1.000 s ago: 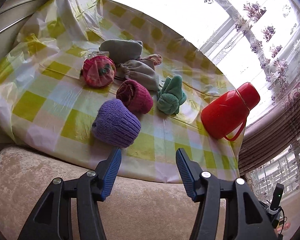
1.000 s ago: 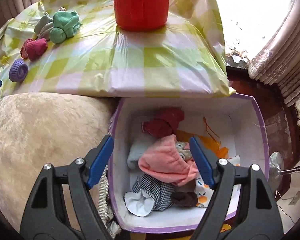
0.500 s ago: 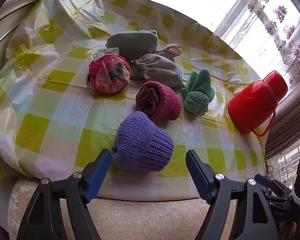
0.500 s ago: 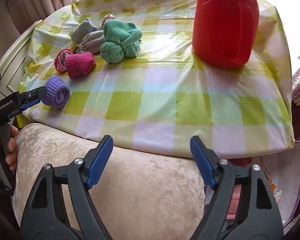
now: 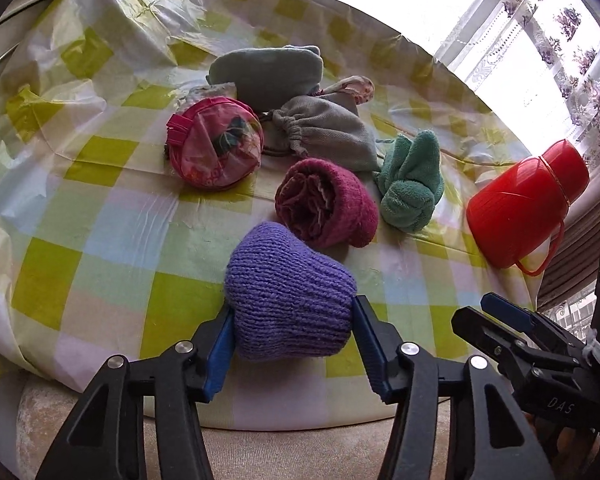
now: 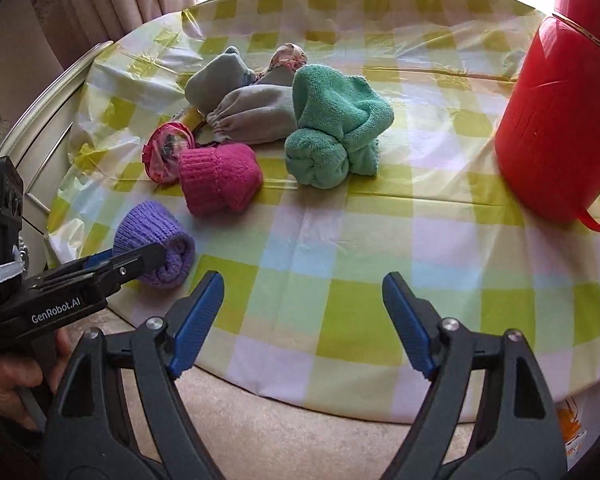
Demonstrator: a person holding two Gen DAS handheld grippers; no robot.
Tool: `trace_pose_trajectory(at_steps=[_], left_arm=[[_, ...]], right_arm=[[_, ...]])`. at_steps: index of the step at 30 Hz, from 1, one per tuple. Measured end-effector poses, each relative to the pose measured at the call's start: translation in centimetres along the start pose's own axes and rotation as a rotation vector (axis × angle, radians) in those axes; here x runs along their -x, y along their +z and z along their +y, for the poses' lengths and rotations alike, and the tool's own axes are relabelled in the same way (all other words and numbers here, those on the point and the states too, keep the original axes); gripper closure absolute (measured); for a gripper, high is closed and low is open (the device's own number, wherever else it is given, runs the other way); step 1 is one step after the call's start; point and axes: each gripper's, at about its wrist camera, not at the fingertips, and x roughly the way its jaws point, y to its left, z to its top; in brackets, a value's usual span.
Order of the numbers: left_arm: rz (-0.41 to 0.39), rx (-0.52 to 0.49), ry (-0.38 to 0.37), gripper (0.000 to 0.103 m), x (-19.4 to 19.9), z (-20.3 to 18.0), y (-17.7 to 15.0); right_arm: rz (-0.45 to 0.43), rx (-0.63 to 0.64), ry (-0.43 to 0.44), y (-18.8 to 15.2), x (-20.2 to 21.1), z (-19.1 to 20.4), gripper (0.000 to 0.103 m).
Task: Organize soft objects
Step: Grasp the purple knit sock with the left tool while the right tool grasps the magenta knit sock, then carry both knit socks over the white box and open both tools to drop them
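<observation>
Left wrist view first: the left gripper (image 5: pixel 292 334) has just been closing and its blue pads now press both sides of the purple knitted rolled-up sock bundle (image 5: pixel 290 296), which sits near the front edge of the yellow-green checked plastic tablecloth (image 5: pixel 80 208); just behind it is a magenta knitted roll (image 5: pixel 326 204), then a teal terry-cloth bundle (image 5: pixel 412 192), a grey drawstring pouch (image 5: pixel 324 136) and a round pink zip pouch (image 5: pixel 216 144); a red plastic jug (image 5: pixel 524 208) stands off right. Right wrist view: the right gripper (image 6: pixel 302 318) hangs wide with nothing between its jaws, over the cloth's near edge; the purple bundle (image 6: pixel 156 240) sits at left, pinched by the other gripper (image 6: pixel 116 264), a hand (image 6: pixel 16 376) below it.
</observation>
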Motion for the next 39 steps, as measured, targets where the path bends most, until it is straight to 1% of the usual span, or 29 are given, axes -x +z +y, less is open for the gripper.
trace_pose_trajectory(at_steps=[7, 11, 15, 18, 20, 23, 26, 27, 31, 34, 39], left_arm=[[-0.079, 0.129, 0.02, 0.05, 1.0, 2.5, 0.0], [-0.123, 0.195, 0.032, 0.051, 1.6, 3.8, -0.1], [-0.156, 0.214, 0.048, 0.051, 1.9, 4.2, -0.1], [-0.183, 0.225, 0.063, 0.051, 2.3, 4.5, -0.2], [-0.186, 0.23, 0.067, 0.051, 2.2, 4.6, -0.1], [-0.195, 0.234, 0.076, 0.051, 2.2, 4.6, -0.1], [-0.198, 0.232, 0.083, 0.051, 2.1, 4.5, -0.1], [-0.198, 0.231, 0.086, 0.051, 2.1, 4.5, -0.1], [-0.204, 0.221, 0.095, 0.051, 2.1, 4.2, 0.0], [-0.215, 0.206, 0.103, 0.051, 2.3, 3.7, -0.1], [-0.236, 0.164, 0.119, 0.052, 2.8, 2.6, -0.2]], right_arm=[[-0.011, 0.055, 0.058, 2.3, -3.1, 3.8, 0.018], [-0.022, 0.066, 0.08, 3.6, -4.8, 5.2, 0.018], [-0.022, 0.081, 0.092, 4.7, -6.4, 6.3, 0.018], [-0.035, 0.094, 0.073, 5.4, -7.2, 7.0, 0.018], [-0.051, 0.1, 0.064, 5.8, -7.6, 7.3, 0.018], [-0.046, 0.113, 0.046, 6.0, -8.5, 7.7, 0.02], [-0.027, 0.11, 0.054, 6.1, -9.3, 7.5, 0.034], [-0.021, 0.105, 0.063, 6.1, -9.5, 7.3, 0.04], [-0.041, 0.109, 0.084, 5.9, -8.9, 7.2, 0.057], [-0.054, 0.114, 0.096, 5.5, -8.2, 7.1, 0.061], [-0.091, 0.104, 0.096, 4.6, -5.9, 6.3, 0.062]])
